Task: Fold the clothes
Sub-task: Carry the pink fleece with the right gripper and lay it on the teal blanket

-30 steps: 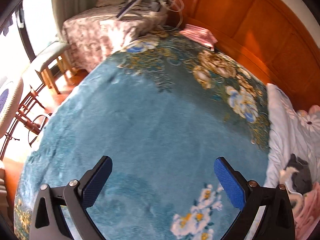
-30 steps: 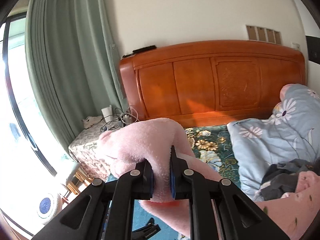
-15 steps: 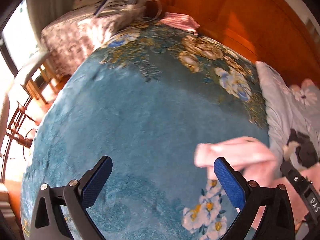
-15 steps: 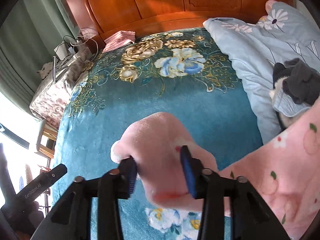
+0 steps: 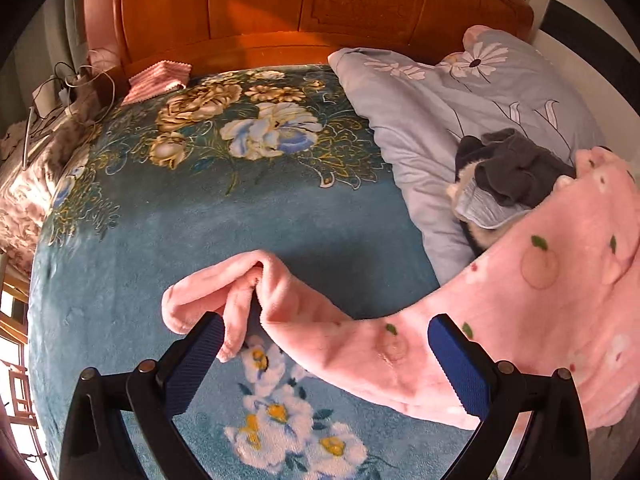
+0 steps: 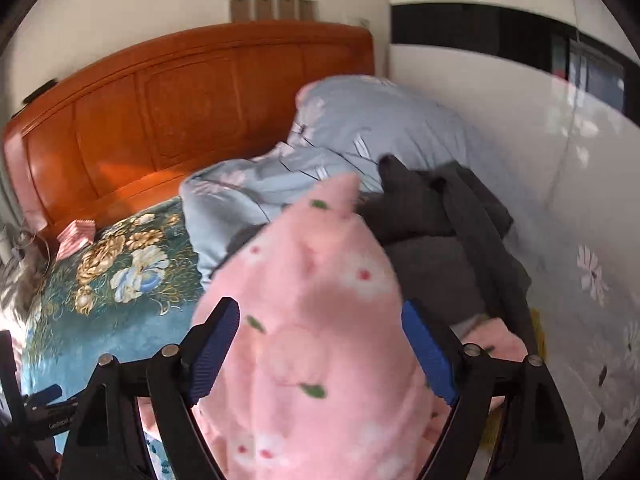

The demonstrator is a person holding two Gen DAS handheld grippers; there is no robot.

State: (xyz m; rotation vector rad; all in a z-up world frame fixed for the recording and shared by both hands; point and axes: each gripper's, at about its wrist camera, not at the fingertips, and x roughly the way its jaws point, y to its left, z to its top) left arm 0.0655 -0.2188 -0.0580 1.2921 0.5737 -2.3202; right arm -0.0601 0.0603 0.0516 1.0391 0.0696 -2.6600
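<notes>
1. Left wrist view has the pink fleece garment sprawled over the right half of the bed. It's fuzzy, printed with little peaches and green leaves, and one sleeve trails out left onto the teal floral blanket, with its cuff crumpled into a couple of folds.
2. Right wrist view is mostly filled by the same garment, bunched into a hump that peaks toward the grey-blue duvet. It's a bit blurry.
3. Left gripper sits low over the blanket with its jaws spread wide and nothing held. The sleeve lies between and just past the blue pads; the left pad looks right up against the cuff, though contact is hard to call.
4. Right gripper is also spread wide, jaws either side of the pink hump, not pinching it.
5. Plenty of bare blanket stretches left of the sleeve and up to the wooden headboard. The right side is crowded by the duvet and a dark grey clothes pile. A small pink striped cloth sits by the headboard.
</notes>
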